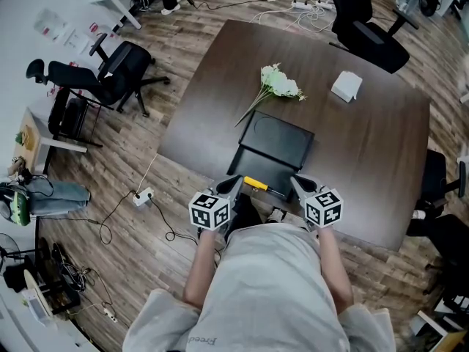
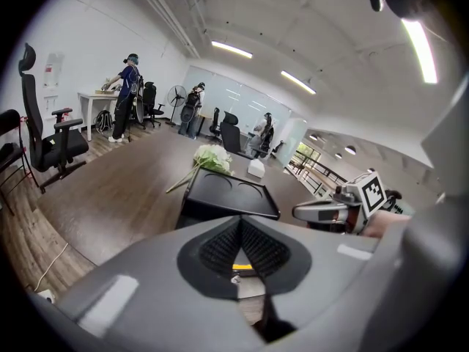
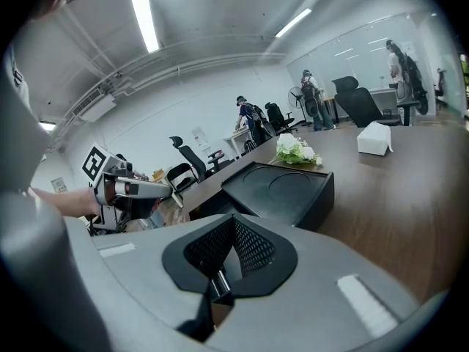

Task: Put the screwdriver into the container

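A: Left gripper (image 1: 233,182), right gripper (image 1: 296,184): both pinched together, empty?
B: Yes. Screwdriver (image 1: 256,185) lies between their tips, black container (image 1: 277,139) just ahead. A closed-jaw nudge could roll it off the table (image 1: 366,145) edge.

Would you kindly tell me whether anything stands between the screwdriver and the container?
Nothing lies on the table between them: the screwdriver rests right before the container. The container's top looks covered by a flat panel, though, so no opening shows.
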Demonstrator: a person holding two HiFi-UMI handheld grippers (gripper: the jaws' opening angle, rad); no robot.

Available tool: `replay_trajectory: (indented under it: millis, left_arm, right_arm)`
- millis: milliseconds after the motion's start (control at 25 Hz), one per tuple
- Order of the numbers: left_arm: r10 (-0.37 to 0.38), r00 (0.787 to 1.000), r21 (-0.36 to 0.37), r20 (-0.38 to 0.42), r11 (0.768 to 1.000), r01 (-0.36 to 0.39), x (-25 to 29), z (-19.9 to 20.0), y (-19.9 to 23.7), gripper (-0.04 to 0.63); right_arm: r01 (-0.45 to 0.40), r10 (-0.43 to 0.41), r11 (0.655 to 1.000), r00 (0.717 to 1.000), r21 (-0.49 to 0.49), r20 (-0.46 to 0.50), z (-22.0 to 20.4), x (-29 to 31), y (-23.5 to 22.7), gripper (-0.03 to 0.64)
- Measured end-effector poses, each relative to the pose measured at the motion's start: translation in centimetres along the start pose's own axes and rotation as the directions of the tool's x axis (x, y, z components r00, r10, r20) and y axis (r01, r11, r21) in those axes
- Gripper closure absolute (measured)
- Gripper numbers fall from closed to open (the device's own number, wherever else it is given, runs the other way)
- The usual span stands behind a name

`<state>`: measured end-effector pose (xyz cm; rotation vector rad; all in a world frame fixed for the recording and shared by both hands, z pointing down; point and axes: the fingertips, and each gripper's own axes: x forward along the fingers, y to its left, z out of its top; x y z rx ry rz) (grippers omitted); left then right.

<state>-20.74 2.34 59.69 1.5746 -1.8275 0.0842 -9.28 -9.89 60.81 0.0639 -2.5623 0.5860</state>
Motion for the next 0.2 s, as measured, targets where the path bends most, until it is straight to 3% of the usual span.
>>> replay_trajectory:
  millis: [200]
  left_arm:
    - [-0.010,1.000,0.000,-0.002,1.000,0.010,0.24,-0.24,-0.34,0.541]
  right_arm:
    - [-0.001,0.001,1.000,1.000,0.000,-0.009,-0.34,0.00,-0.09,0.615]
